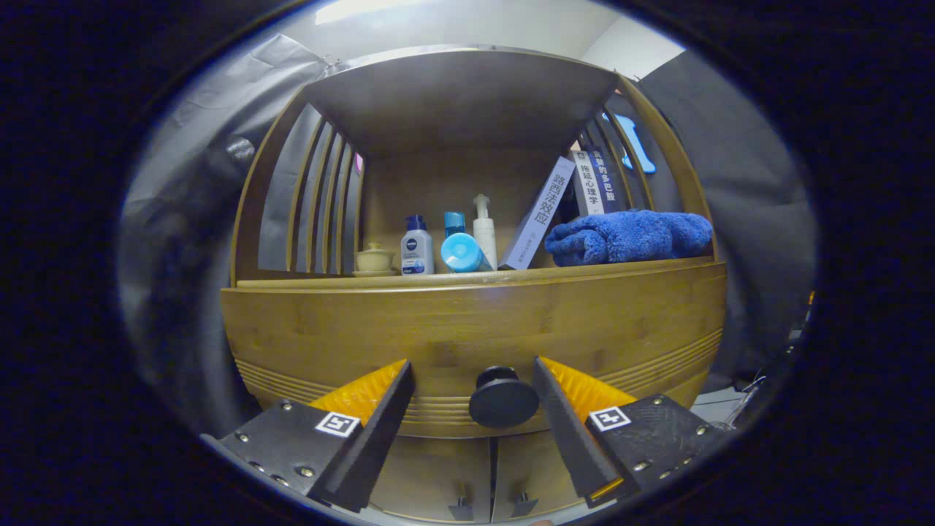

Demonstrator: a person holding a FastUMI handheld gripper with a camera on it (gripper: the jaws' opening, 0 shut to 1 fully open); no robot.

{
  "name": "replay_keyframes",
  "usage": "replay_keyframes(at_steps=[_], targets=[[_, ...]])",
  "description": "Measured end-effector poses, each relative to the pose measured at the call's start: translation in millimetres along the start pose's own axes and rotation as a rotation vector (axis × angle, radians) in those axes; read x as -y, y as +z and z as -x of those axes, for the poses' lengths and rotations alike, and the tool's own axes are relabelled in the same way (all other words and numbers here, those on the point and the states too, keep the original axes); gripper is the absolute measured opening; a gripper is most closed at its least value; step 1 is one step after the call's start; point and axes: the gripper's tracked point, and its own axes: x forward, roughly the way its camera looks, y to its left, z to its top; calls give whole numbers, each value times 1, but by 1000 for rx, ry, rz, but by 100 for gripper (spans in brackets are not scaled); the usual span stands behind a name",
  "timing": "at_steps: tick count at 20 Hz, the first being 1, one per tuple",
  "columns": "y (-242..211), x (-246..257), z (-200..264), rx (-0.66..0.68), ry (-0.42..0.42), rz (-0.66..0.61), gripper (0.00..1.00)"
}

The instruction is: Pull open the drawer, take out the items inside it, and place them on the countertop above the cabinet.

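Drawer (pixel 467 329) front closed flush with the cabinet, its round dark knob (pixel 502 400) standing in the gap between the two fingers; gripper (pixel 473 380) released, jaws spread wide with a finger to each side of the knob and neither touching it.

On the bench (pixel 657 264) above the drawer, left to right: a small lidded cup (pixel 375 259); a white bottle with a dark cap (pixel 416 248); a blue bottle (pixel 462 252) lying toward the camera, with another blue cap upright just behind it; a white pump bottle (pixel 483 230); a leaning book (pixel 540 213), with more books (pixel 595 183) upright behind it; a folded blue towel (pixel 628 235).

Progress: the closed front and the stocked bench fit two stages equally; either the drawer holds its items and waits to be pulled, or it has been emptied onto the bench and shut again; the fingers flanking the knob do not settle which.

Hidden or unclear: the drawer's interior, wholly concealed by its front; which bench items, if any, came from the drawer; the lower cabinet doors (pixel 445 467), cut off beneath the fingers with only their small handles showing; the rear of the shelf, in shadow; the side slats (pixel 321 204) and cabinet edges, bent by the lens.
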Motion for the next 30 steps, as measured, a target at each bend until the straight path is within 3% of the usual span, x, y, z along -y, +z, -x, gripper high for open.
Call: replay_keyframes(at_steps=[5,9,11,15,23,30], targets=[[3,-2,-1,-37,-12,-12,99],[-38,-10,14,-323,-18,-52,99],[-40,-19,11,-326,28,-65,99],[-31,-22,49,-409,37,-24,99],[83,-29,73,-288,35,-12,99],[181,-14,137,-189,-3,-25,99]])
